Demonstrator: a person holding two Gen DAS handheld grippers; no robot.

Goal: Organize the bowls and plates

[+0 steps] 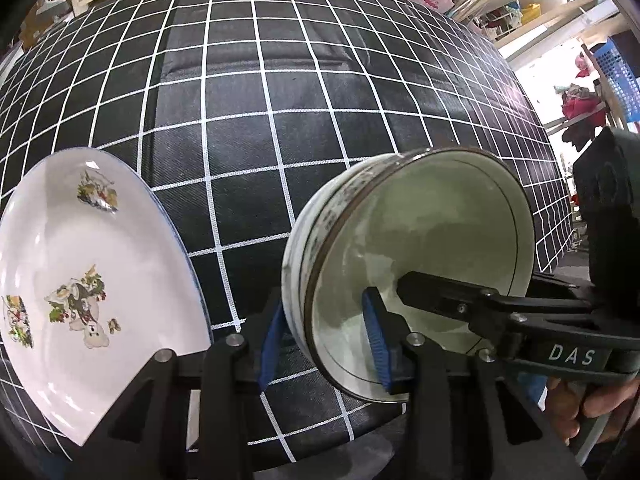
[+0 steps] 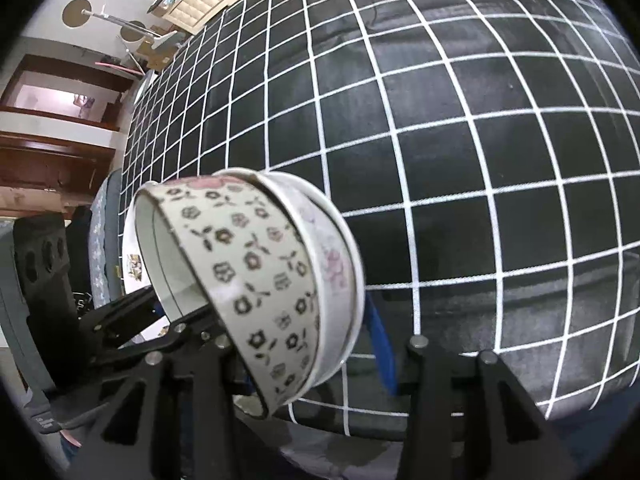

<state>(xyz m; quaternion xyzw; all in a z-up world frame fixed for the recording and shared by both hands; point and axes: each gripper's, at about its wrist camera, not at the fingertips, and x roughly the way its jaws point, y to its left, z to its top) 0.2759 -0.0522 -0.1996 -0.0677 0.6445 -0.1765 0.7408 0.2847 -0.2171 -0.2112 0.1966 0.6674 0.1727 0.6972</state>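
Bowls' (image 2: 256,276) flowered outside only right-wrist.

We see the left gripper (image 1: 324,344) pitched steeply downward, its blue pads (image 1: 376,340) clamped across a wall. The right gripper (image 2: 316,356) is angled likewise, jaws closed on a rim. The right gripper crosses in from the left gripper's right, a bare hand (image 1: 580,408) around its handle.

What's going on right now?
Both grippers, left and right, clamped on nested bowls, held tilted above checked cloth. Plate beside. Nothing blocking.
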